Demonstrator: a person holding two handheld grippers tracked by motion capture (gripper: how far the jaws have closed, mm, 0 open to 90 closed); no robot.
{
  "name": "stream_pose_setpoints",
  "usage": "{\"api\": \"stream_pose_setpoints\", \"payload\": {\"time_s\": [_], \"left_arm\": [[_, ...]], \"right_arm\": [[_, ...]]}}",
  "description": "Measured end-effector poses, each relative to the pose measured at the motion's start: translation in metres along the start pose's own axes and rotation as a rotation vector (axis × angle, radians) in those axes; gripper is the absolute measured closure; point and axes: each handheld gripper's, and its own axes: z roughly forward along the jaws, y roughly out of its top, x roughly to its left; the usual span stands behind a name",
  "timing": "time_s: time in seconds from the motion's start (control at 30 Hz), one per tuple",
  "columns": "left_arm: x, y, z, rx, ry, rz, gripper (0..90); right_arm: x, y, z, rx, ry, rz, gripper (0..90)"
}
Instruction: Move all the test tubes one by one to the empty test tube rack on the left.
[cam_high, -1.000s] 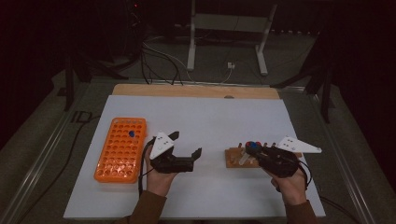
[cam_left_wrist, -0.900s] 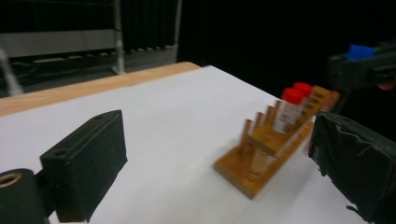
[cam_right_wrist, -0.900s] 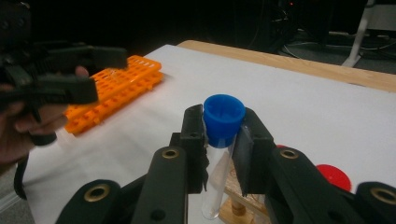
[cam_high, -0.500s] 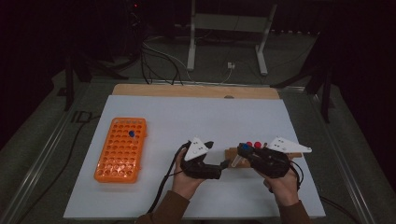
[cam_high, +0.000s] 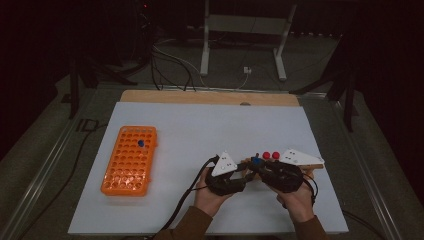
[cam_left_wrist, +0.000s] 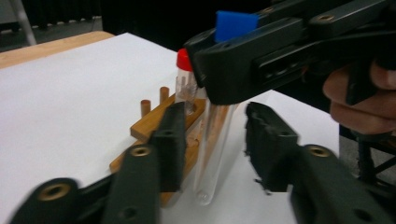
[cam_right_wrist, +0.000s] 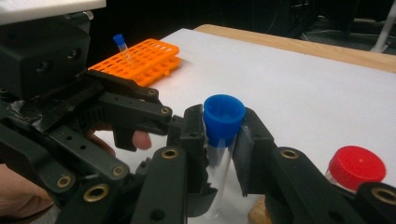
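Jaws of the right gripper (cam_right_wrist: 219, 154) clamp a clear plastic tube with a blue cap (cam_right_wrist: 223, 122); the left gripper (cam_left_wrist: 212, 140), jaws closing, straddles its round bottom without touching, beside a wooden rack (cam_left_wrist: 154, 123) holding a red-capped tube (cam_left_wrist: 184, 84).

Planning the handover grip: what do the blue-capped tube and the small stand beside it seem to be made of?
Blue-capped tube: clear and glossy, probably plastic though glass is possible; the stand shows through its wall. Its cap looks like matte moulded plastic. Stand: apparently bare wood, tan with visible grain and round pegs.
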Motion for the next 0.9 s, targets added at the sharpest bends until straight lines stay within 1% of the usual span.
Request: {"api": "stream_pose_setpoints", "payload": {"time_s": [0.1,0.17,0.3,0.37,0.47,0.57,0.63,0.7,0.77,0.83,0.87,0.9], "left_arm": [[0.000,0.000,0.000,0.005,-0.002,0.005,70.7],[0.000,-0.001,0.001,0.010,-0.001,0.007,74.6],[-0.002,-0.001,0.000,0.009,0.002,0.024,77.2],[-0.002,-0.001,0.000,0.010,0.007,0.028,77.5],[0.000,-0.001,-0.001,0.018,0.021,0.030,77.7],[0.004,-0.001,-0.004,0.018,0.041,0.025,77.7],[0.007,-0.001,-0.006,0.018,0.057,0.017,77.7],[0.010,-0.001,-0.009,0.015,0.070,0.009,77.8],[0.013,-0.001,-0.013,0.015,0.081,0.006,77.7],[0.015,-0.002,-0.017,0.009,0.093,-0.001,77.7],[0.017,-0.002,-0.019,0.005,0.100,-0.006,77.7],[0.019,-0.002,-0.022,0.004,0.107,-0.007,77.7]], "right_arm": [[0.000,-0.001,0.001,0.003,0.010,0.008,75.5],[0.001,-0.001,0.002,0.005,0.010,0.003,75.5],[0.000,-0.001,0.002,0.002,0.018,0.013,75.4],[0.000,-0.002,0.001,-0.004,0.026,0.014,73.5],[-0.003,-0.001,-0.003,-0.039,0.045,0.031,60.0],[-0.006,0.000,-0.007,-0.063,0.041,0.038,47.4],[-0.008,0.001,-0.010,-0.072,0.023,0.029,38.2],[-0.009,0.002,-0.013,-0.084,-0.008,0.022,31.4],[-0.011,0.002,-0.016,-0.095,-0.028,0.023,24.7],[-0.012,0.003,-0.017,-0.094,-0.050,0.022,17.7],[-0.013,0.003,-0.017,-0.095,-0.064,0.024,15.2],[-0.014,0.003,-0.018,-0.099,-0.075,0.028,14.8]]}}
